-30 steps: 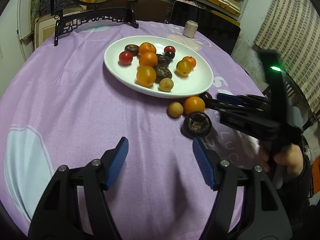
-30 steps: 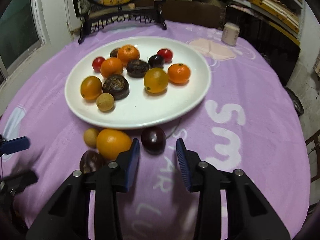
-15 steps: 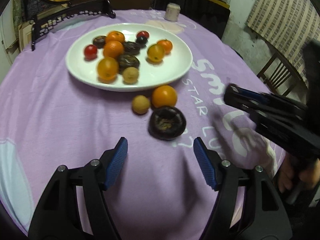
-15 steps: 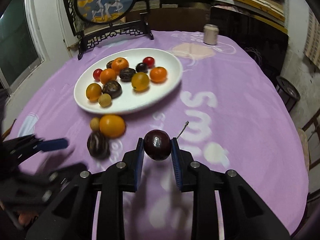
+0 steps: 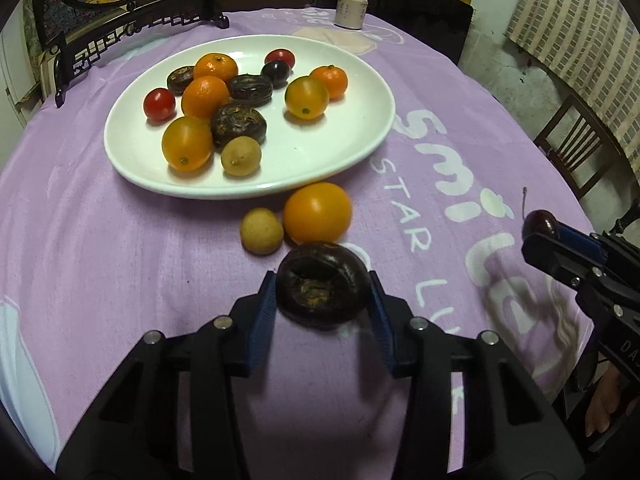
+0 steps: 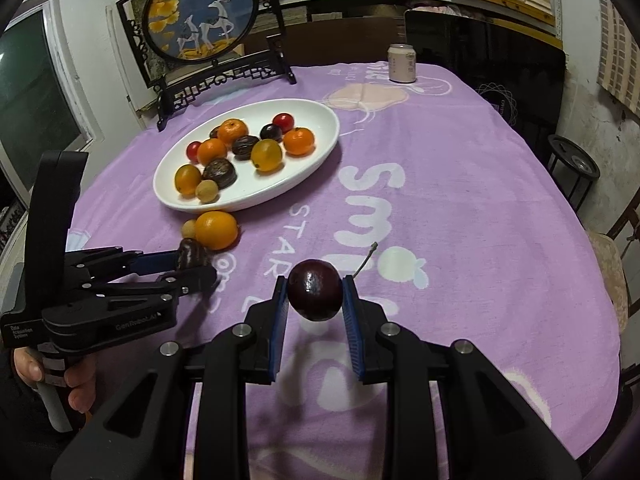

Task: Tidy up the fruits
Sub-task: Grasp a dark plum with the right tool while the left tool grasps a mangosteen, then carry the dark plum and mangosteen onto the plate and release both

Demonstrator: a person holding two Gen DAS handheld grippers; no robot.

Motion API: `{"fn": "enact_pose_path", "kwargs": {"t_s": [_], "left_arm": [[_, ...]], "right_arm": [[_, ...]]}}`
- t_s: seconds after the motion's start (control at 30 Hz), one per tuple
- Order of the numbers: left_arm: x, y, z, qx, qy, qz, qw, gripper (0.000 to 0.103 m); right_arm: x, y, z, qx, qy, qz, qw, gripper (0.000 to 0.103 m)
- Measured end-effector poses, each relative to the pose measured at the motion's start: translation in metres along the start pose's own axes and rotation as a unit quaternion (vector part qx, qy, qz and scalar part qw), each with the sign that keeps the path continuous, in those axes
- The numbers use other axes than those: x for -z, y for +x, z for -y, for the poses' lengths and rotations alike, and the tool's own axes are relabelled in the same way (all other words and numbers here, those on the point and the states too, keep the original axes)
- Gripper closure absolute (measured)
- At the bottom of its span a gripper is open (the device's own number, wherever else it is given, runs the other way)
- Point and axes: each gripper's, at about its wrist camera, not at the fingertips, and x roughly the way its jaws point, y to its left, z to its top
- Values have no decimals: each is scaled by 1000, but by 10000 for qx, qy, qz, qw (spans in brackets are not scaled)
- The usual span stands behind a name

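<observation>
Two fruits are in the grippers at this moment, one on each side. The left gripper has its blue pads closed in against a dark, wrinkled, flattened fruit; whether that fruit is lifted or resting on the purple tablecloth I cannot tell. Just beyond it lie a small tan fruit and an orange, touching each other and sitting just off the near rim of the white plate. The plate itself holds about a dozen fruits, crowded toward its left and far side, with bare white room along its right and near edge.

Further right, the right gripper is nearly closed on a glossy dark cherry with its stem up, held above the cloth and well apart from the plate.

The step in hand looks like gathering strays; next, each fruit probably goes to the plate's open right portion. The left path must clear the orange and tan fruit; the right has open cloth ahead. A can stands at the table's far edge.
</observation>
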Motion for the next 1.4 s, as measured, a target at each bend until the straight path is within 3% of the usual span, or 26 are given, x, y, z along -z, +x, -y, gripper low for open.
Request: {"fn": "enact_pose_path", "kwargs": {"t_s": [0.37, 0.67, 0.9, 1.1, 1.4], "left_arm": [[18, -28, -13, 346, -121, 174, 9992, 58], [21, -73, -51, 347, -397, 665, 9964, 58], [-42, -80, -79, -163, -495, 1008, 9935, 58], [-123, -33, -102, -370, -840, 802, 9925, 58], [-130, -7, -113, -271, -1037, 662, 9920, 58]], "right_arm": [[-3, 2, -31, -32, -293, -87, 9995, 76], [-26, 13, -72, -399, -674, -122, 9968, 76], [-89, 53, -84, -376, -744, -111, 9965, 76], [-141, 109, -76, 77, -563, -123, 9983, 76], [-143, 141, -62, -69, -352, -295, 9989, 76]]}}
